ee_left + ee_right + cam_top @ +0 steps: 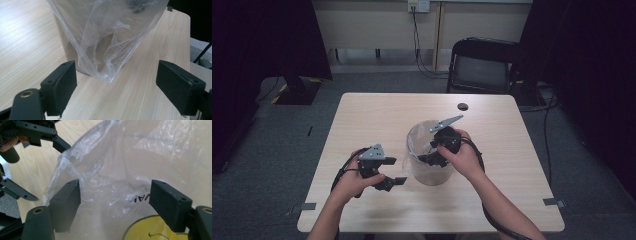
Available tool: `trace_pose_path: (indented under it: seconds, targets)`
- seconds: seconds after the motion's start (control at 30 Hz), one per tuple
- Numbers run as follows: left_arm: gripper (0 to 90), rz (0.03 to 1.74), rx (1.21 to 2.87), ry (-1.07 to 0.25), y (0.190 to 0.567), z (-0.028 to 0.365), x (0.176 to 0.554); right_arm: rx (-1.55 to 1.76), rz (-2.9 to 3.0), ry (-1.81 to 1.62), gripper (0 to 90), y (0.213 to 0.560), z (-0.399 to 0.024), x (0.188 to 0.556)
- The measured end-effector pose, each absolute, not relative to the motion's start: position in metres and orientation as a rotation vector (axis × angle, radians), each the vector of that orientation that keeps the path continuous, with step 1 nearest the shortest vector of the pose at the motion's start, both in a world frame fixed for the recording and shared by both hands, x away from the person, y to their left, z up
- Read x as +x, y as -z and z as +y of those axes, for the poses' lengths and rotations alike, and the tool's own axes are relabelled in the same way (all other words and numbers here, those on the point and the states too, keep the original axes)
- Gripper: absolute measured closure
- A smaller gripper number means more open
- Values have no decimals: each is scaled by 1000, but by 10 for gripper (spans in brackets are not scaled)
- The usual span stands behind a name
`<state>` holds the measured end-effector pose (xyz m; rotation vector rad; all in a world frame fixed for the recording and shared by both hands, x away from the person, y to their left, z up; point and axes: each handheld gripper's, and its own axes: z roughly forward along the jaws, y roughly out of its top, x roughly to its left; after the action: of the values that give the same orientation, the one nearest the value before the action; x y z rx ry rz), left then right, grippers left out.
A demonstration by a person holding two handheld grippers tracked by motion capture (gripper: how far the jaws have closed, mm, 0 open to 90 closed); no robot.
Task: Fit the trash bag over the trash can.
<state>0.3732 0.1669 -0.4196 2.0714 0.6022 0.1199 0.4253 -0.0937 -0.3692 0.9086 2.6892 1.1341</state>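
Both tools gape empty around the bin (430, 172) mid-worktop (362, 120): right tool (432, 159) inside its mouth among the plastic bag (110, 37), left tool (398, 172) just beside its wall. Pinch only film at the rim, then pull it outward gently.

A pale wood counter (372, 115) stands on grey carpet (277, 150). A black disc (462, 106) lies near its far edge. Behind it sits a black chair (482, 65); cables (417, 45) hang from a wall socket (418, 5).
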Motion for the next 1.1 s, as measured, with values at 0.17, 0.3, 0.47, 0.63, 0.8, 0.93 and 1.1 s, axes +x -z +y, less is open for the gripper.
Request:
trace_pose_path:
  seconds: [0.17,0.3,0.47,0.63,0.8,0.93,1.1]
  targets:
    - [166,609,2065,-122,419,167,373,929,2650,-1148,227,361,-97,429]
    - [166,605,2064,-120,419,167,373,946,2594,-1163,217,348,-97,435]
    - [166,606,2057,-115,419,168,373,974,2557,-1181,217,343,-87,444]
    - [166,611,2051,-119,419,170,373,967,2604,-1137,218,353,-71,449]
    - [166,608,2057,-113,421,169,373,920,2679,-1008,224,357,-62,450]
    - [166,607,2061,-110,421,168,373,907,2680,-1014,227,358,-64,448]
    - [166,604,2063,-117,420,170,373,938,2629,-1086,222,351,-82,445]
